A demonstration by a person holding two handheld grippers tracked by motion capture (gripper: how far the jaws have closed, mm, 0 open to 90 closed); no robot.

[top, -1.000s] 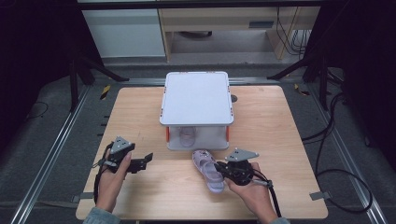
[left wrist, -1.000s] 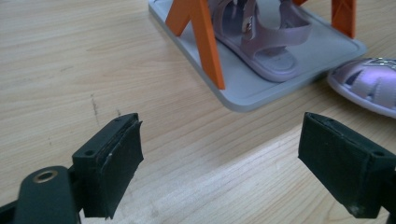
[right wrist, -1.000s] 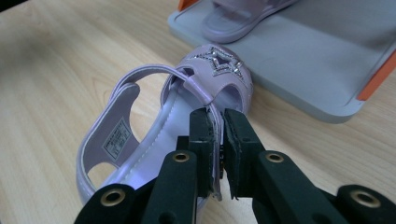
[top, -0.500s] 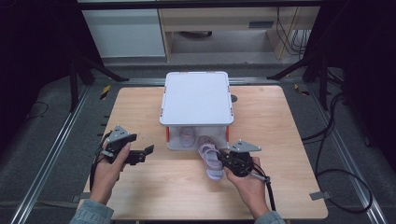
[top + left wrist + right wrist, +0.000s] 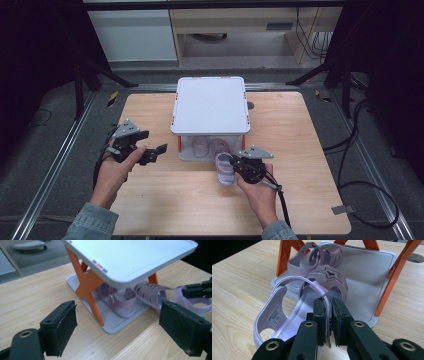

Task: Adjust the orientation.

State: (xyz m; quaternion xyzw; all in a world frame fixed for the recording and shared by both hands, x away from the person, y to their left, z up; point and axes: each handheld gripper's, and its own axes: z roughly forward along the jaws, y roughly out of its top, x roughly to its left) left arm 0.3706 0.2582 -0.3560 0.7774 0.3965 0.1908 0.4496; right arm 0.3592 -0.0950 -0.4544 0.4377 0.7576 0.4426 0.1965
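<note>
Between the right gripper's [image 5: 327, 315] nearly closed jaws sits the lilac strappy sandal's [image 5: 287, 315] side edge; left gripper [image 5: 117, 327] gapes wide, empty.

High view overhead, facing forward; gripper views close, low, sharing the rack [image 5: 130, 262].

Wooden table [image 5: 165, 200], pale grain, set on dark grey floor [image 5: 45, 165]. A round hole [image 5: 250, 105] in the tabletop toward the far edge, right of centre. Metal rails [image 5: 55, 165] run along the floor beside the table's left and right edges. Black cables [image 5: 360, 180] loop on the floor off the right edge; a grey tab [image 5: 340, 209] lies near the front right corner. Black stand legs [image 5: 95, 70] splay beyond both far corners. Yellow-and-black marker [image 5: 113, 98] just off the far left corner. Beyond the far edge, a white cabinet [image 5: 135, 35] and a beige wooden unit [image 5: 240, 25] with cables [image 5: 302, 30] hanging beside it.
</note>
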